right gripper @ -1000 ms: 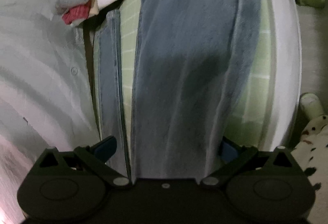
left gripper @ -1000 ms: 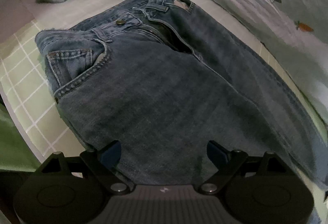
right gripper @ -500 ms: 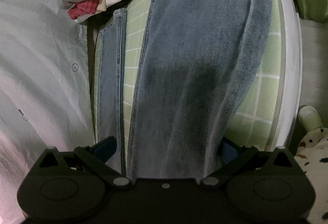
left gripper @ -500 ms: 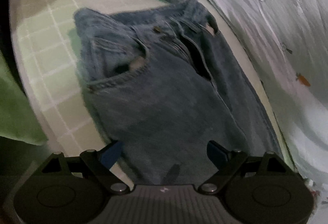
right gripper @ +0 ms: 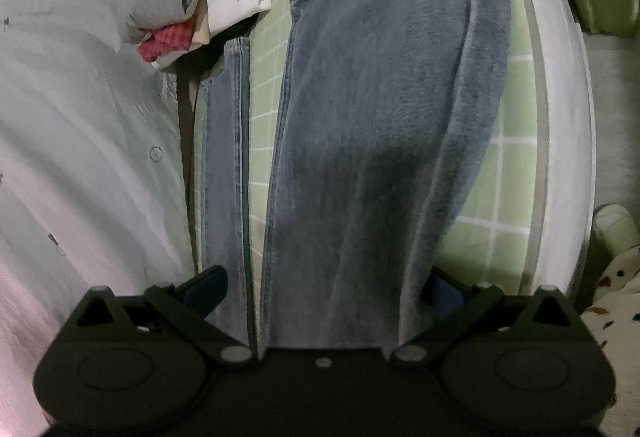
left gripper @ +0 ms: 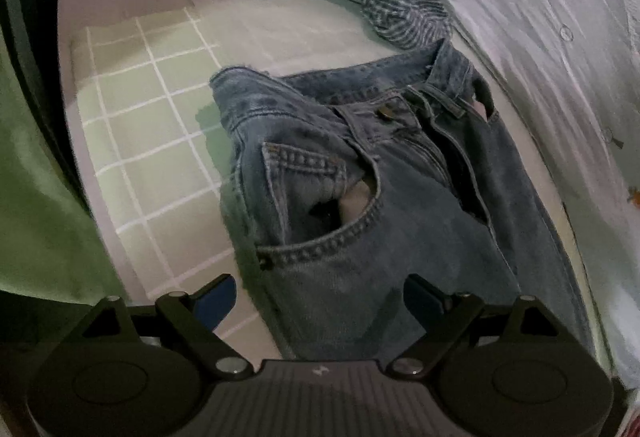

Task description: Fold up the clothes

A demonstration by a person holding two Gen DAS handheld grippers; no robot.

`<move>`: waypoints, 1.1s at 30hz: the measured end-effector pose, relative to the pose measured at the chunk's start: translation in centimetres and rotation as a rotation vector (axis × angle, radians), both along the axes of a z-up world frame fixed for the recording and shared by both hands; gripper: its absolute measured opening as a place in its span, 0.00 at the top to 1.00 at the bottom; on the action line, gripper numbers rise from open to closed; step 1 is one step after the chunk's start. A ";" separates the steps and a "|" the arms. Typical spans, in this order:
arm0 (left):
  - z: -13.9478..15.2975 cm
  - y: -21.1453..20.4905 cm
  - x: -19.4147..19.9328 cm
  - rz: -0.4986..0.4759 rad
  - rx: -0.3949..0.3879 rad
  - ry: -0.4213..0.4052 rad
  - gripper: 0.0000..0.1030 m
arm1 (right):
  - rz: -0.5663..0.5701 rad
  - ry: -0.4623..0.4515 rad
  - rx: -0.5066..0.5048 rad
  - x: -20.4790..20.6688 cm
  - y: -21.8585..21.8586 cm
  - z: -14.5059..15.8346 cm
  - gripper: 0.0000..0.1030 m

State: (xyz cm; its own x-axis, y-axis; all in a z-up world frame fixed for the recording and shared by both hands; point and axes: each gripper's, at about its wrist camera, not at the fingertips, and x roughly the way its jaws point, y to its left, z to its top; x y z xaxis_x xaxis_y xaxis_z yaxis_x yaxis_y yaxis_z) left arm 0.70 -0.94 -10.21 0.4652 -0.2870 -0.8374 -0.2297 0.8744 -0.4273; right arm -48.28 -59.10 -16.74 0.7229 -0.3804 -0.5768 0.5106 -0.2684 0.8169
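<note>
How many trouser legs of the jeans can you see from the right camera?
2: a wide leg mid-frame on the green checked sheet, and a narrow strip of the other leg left of it, partly hidden.

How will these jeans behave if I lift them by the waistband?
The jeans will probably sag and drape: the waistband already lies crumpled. The long legs would likely trail, dragging across the checked sheet. Thick denim probably feels fairly heavy.
</note>
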 end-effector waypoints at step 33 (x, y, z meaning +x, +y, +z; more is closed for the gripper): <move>9.6 0.1 -0.1 0.272 -0.224 -0.306 0.89 | -0.356 -0.428 -0.132 -3.7 -6.5 4.3 0.89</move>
